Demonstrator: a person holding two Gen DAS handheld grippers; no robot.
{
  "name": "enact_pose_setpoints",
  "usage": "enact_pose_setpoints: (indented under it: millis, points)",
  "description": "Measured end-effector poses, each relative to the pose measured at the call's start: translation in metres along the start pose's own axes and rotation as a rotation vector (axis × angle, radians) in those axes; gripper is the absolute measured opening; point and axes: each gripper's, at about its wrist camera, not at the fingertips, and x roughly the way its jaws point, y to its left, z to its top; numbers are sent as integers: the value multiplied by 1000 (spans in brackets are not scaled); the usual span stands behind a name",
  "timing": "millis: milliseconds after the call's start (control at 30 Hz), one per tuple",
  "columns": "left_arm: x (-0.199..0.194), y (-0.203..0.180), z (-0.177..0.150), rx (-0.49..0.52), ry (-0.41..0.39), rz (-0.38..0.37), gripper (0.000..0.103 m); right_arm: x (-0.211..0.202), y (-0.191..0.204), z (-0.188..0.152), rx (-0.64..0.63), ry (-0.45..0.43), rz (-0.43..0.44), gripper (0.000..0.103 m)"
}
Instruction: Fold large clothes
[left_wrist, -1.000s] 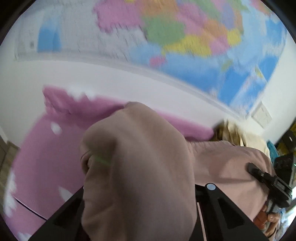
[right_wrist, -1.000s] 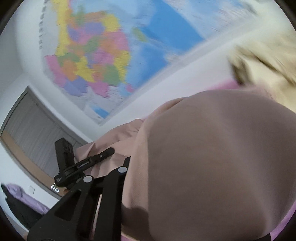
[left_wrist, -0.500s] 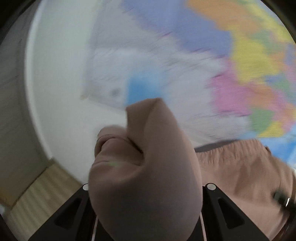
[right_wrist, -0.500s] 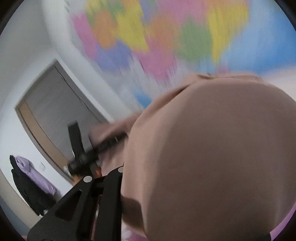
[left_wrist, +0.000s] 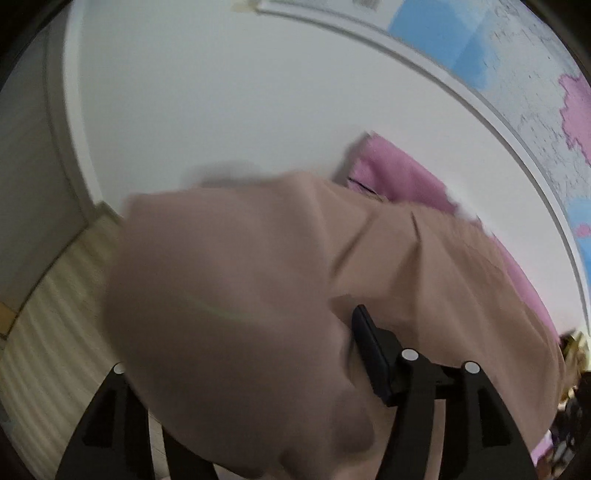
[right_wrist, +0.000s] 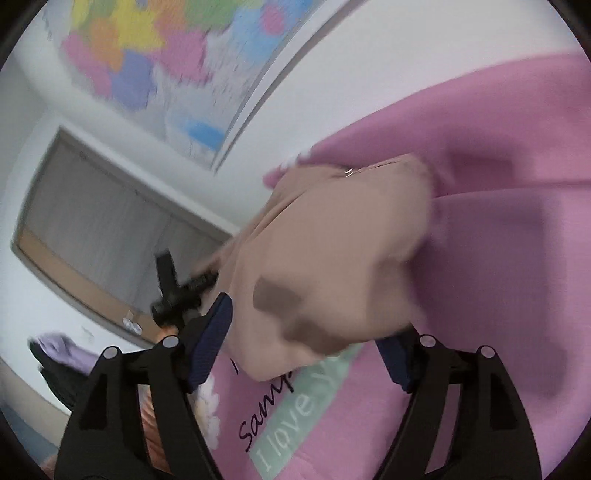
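Beige garment between just-opened right gripper fingers; pink sheet beneath

Soft cloth, hard plastic

Beige garment is matt cloth; pink blanket smooth; gripper fingers matt black plastic.

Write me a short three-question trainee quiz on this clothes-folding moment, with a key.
1. True or false: the right gripper is clamped tight on the beige garment.
2. What does the beige garment lie over in the right wrist view? A) a wooden floor B) a pink printed sheet C) a blue towel
3. Fill in: on the wall behind hangs a coloured ____.

Key:
1. False. Its jaws have just been opening; the beige cloth sits between the spread pads, bunched and slipping free.
2. B. The pink sheet carries lettering and a pale green band.
3. Map.
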Motion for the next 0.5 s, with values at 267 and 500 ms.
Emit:
enact_pose_setpoints:
  millis: [267,500]
  points:
    - [-9,-37,27,88,-107,94,16,-19,35,14,-91,-73,144,5]
    - [7,-33,29,93,-86,163,29,-11,37,-11,-165,21,-21,7]
